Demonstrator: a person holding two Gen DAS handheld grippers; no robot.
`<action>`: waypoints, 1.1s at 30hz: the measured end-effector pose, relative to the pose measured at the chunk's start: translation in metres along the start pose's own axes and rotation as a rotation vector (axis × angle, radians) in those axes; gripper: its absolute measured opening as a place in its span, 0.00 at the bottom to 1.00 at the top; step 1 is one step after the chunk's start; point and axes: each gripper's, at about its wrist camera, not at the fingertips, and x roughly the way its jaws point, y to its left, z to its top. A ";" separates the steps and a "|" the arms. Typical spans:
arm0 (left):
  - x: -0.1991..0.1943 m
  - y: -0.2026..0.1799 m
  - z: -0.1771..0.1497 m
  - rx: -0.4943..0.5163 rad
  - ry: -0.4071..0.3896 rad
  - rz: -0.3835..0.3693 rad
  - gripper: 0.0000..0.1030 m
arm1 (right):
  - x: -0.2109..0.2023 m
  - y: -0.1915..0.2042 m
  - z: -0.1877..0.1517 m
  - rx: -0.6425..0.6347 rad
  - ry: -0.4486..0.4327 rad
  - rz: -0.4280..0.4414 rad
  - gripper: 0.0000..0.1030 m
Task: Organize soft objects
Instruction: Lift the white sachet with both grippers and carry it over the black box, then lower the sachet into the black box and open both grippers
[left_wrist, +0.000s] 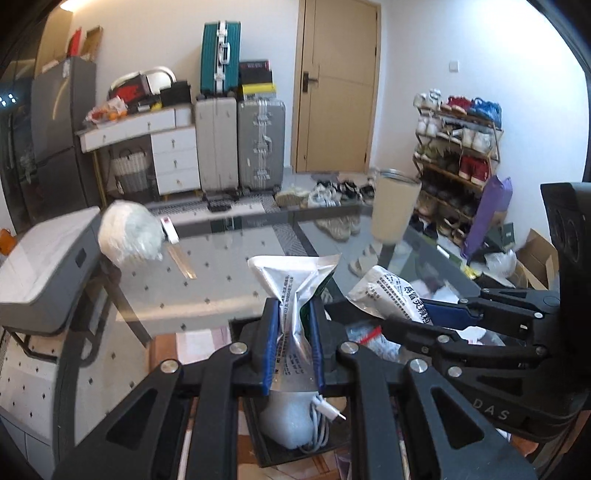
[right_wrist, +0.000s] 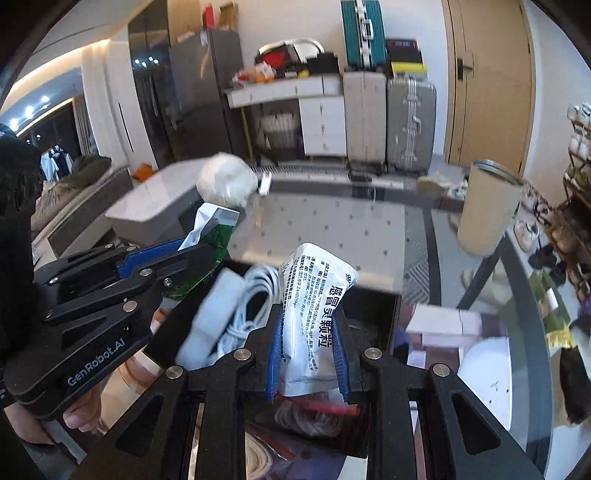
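Note:
My left gripper (left_wrist: 294, 306) is shut on a silver and green foil sachet (left_wrist: 295, 291), held upright above a black tray (left_wrist: 258, 435). The same sachet shows in the right wrist view (right_wrist: 212, 230). My right gripper (right_wrist: 308, 321) is shut on a white sachet with black Chinese print (right_wrist: 314, 306), also seen in the left wrist view (left_wrist: 391, 291). The two grippers sit side by side over the tray. A white fluffy ball (left_wrist: 129, 234) lies on the glass table (left_wrist: 221, 258), far left. A white cable bundle (right_wrist: 251, 310) lies in the tray.
A beige tumbler (left_wrist: 395, 206) stands on the glass table at the right. A grey and white box (left_wrist: 44, 266) sits at the left edge. A white charger cable (left_wrist: 321, 417) and a clear bag lie in the tray below my left gripper. Suitcases, drawers and a shoe rack stand behind.

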 end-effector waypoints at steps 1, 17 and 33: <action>0.002 -0.001 -0.002 0.003 0.005 -0.006 0.14 | 0.004 -0.001 -0.001 0.000 0.014 0.000 0.23; 0.019 -0.007 -0.016 0.018 0.097 -0.028 0.15 | 0.030 -0.013 -0.013 0.019 0.139 -0.001 0.23; 0.008 -0.006 -0.012 -0.017 0.095 -0.026 0.46 | 0.009 -0.003 -0.021 0.023 0.109 0.029 0.52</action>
